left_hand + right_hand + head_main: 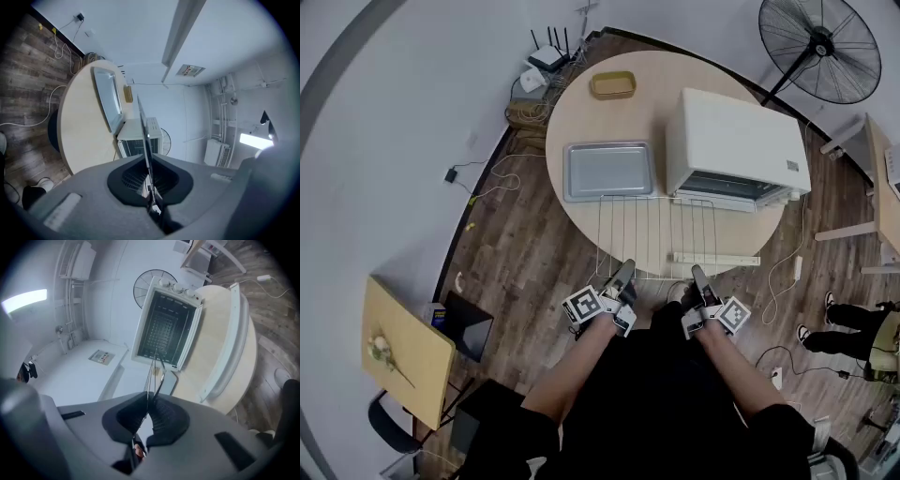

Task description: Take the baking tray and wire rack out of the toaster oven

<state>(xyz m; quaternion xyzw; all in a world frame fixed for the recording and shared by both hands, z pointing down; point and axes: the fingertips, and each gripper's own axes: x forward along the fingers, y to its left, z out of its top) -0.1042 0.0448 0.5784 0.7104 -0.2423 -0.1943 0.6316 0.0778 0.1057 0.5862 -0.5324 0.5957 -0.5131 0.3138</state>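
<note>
The wire rack [656,234] hangs level over the near edge of the round table [581,112], outside the white toaster oven [736,145]. My left gripper [623,277] is shut on its near left edge, and my right gripper [699,279] is shut on its near right edge. The baking tray [609,171] lies on the table, left of the oven. In the left gripper view the rack [143,136] shows edge-on between the jaws of the left gripper [150,187], with the tray [108,96] beyond. The right gripper [146,420] pinches the rack's wires [152,376], facing the oven's cavity [166,329] and its dropped door [225,357].
The oven door handle [715,259] sticks out over the table's near edge under the rack. A yellow dish [612,84] sits at the table's far side. A standing fan [820,47] is at the back right, a small wooden table [403,347] at the left, and another person's legs [853,323] at the right.
</note>
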